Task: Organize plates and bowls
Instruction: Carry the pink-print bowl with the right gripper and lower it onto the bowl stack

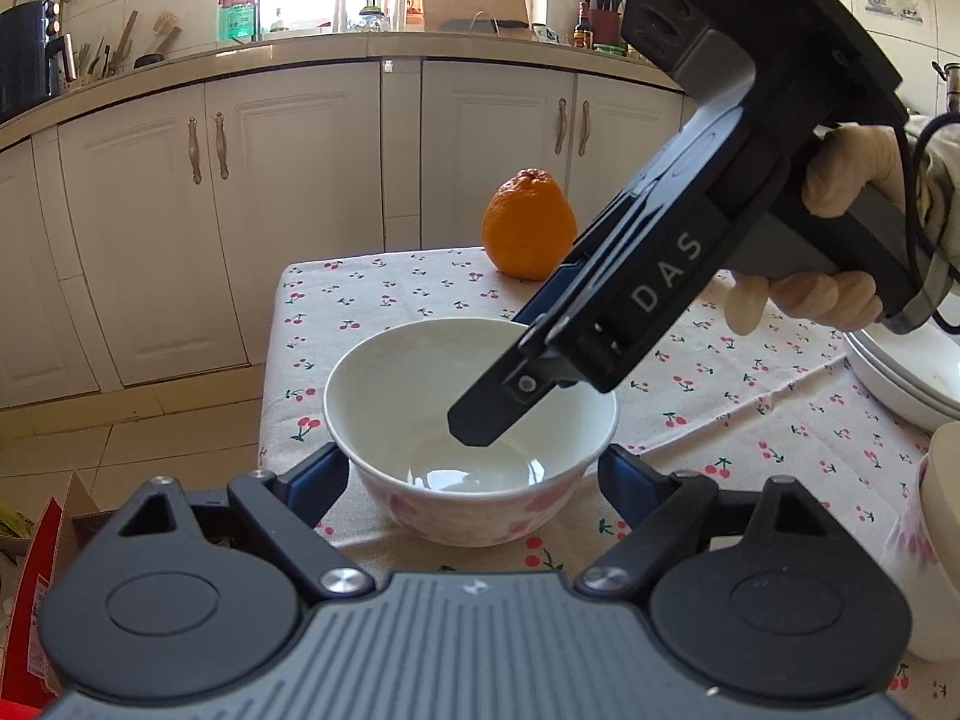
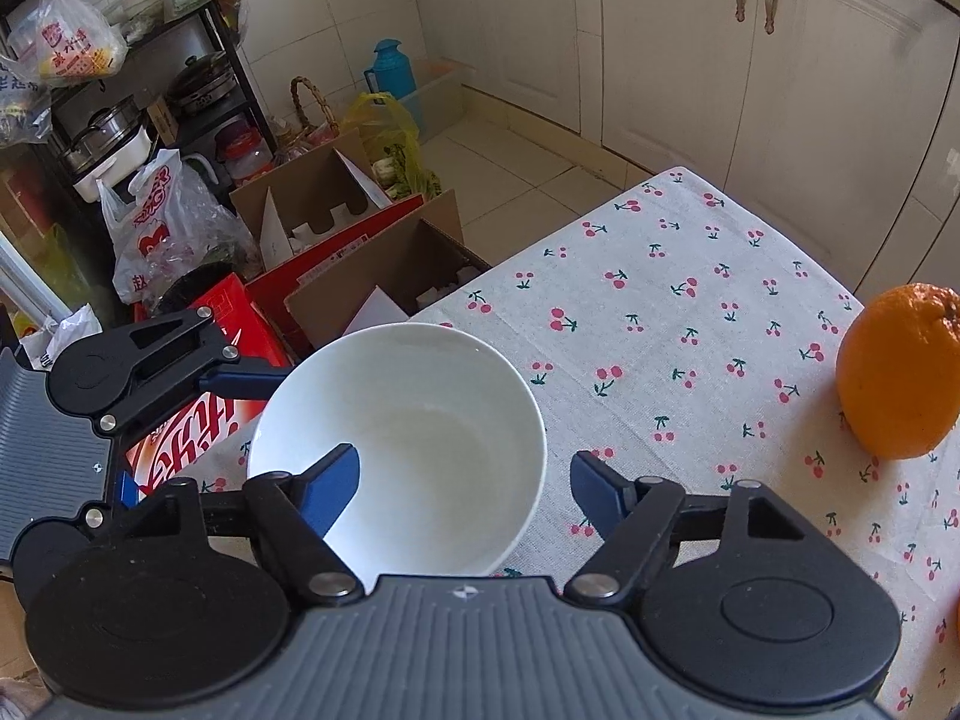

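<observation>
A white bowl [image 1: 420,384] with pink flowers on its outside stands upright near the corner of the cherry-print tablecloth [image 1: 384,306]. My left gripper [image 1: 471,474] straddles the bowl low down, and both blue pads lie against its outer wall. My right gripper [image 2: 462,486] comes in steeply from above, held by a gloved hand [image 1: 840,174]. One of its fingers [image 2: 336,492] is inside the bowl [image 2: 420,438]. The other stands outside the rim with a small gap, so its jaws are open around the wall.
An orange [image 1: 528,228] sits on the cloth beyond the bowl. Stacked white plates [image 1: 900,378] and another flowered vessel [image 1: 936,540] are at the right edge. The table edge is just left of the bowl, with cardboard boxes [image 2: 360,276] on the floor below.
</observation>
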The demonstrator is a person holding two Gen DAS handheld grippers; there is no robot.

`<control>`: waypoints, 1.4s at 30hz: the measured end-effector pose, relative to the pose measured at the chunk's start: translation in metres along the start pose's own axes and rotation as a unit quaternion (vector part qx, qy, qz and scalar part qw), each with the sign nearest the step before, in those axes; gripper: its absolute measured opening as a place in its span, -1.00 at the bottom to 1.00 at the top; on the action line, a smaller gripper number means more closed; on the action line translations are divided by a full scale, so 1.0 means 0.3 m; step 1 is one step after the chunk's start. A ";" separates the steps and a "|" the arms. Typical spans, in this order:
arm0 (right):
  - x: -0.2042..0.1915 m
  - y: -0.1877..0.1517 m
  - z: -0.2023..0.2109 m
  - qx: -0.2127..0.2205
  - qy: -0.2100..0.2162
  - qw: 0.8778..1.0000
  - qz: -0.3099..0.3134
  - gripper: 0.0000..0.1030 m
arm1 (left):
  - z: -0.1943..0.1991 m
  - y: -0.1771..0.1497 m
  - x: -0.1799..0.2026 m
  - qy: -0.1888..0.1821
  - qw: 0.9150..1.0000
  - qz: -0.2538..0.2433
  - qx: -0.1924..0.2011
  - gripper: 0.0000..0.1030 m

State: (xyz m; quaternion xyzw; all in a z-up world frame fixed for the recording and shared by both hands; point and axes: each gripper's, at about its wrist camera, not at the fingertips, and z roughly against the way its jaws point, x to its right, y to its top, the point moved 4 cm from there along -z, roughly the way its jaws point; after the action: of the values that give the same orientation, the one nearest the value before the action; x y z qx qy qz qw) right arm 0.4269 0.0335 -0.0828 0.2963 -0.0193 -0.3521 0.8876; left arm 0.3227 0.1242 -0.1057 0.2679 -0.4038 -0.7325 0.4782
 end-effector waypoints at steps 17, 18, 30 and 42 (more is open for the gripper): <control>-0.026 -0.008 0.038 0.004 0.012 1.000 -0.004 0.33 | 0.026 0.008 0.026 -0.008 1.000 -0.001 -0.008 0.73; -0.031 -0.013 0.049 0.005 0.012 1.000 -0.004 0.33 | 0.034 0.011 0.035 -0.008 1.000 -0.003 -0.009 0.73; -0.114 -0.112 0.220 0.025 0.011 1.000 -0.006 0.33 | 0.191 0.046 0.165 -0.018 1.000 -0.024 -0.008 0.73; -0.211 -0.268 0.406 0.051 0.005 0.999 -0.005 0.33 | 0.335 0.050 0.324 -0.033 0.999 -0.042 -0.006 0.73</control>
State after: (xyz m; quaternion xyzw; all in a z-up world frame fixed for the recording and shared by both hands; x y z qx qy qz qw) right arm 0.3004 -0.0349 -0.0147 0.3427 -0.0317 -0.3539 0.8697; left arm 0.2130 0.0656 -0.0404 0.2572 -0.4031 -0.7627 0.4355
